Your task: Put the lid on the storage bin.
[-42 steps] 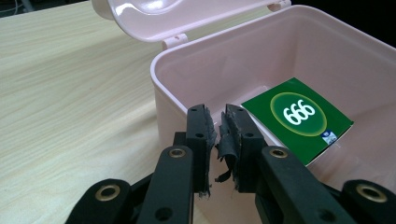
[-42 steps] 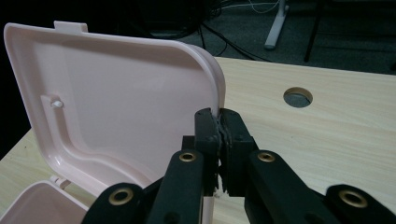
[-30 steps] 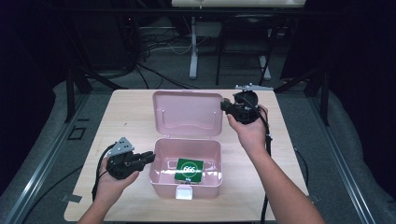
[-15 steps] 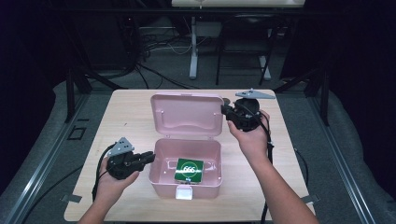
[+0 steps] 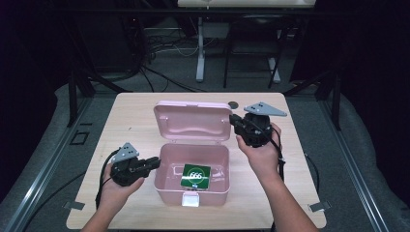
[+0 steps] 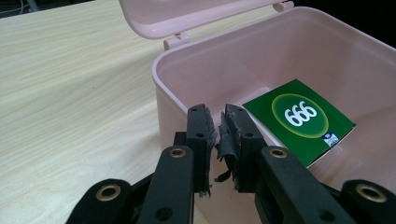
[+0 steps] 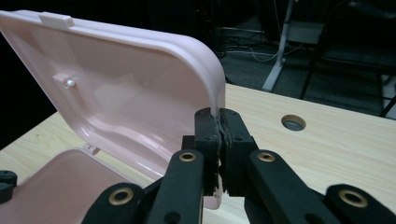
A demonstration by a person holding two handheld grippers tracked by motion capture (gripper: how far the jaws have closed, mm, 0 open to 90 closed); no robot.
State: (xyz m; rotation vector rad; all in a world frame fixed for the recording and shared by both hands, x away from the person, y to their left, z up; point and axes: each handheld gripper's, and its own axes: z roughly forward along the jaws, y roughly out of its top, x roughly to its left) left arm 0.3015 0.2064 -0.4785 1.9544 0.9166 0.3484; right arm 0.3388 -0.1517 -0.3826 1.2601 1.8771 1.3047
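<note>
Right gripper [image 7: 219, 123] is clamped on the edge of the pale pink plastic lid [image 5: 192, 121] — in the right gripper view the lid's rim runs straight down betw. the two black jaws, pinched at its right-hand side near the rounded corner. Lid stands tilted back past upright, hinged along the far rim of the pink rectangular plastic box [image 5: 192, 181], which sits mid-table on the light wooden tabletop [image 5: 135, 111] w/ its white front latch [image 5: 190, 200] facing the person.

Left gripper [image 6: 217, 135] — jaws nearly together, frayed pads almost meeting, nothing betw. them. It rests just outside the box's left wall, tips pointing across twd the opening.

Inside: green card packet marked 666 [image 6: 300, 119], lying flat on the box floor, right of centre.

Key relation: the lid's long axis runs left-right along the hinge, and the right gripper has it by the right end, so any swing goes fwd and down over the box, toward the person. Right hand's on it; left is well off the lid but close to the box wall, prob. placed to steady it.
</note>
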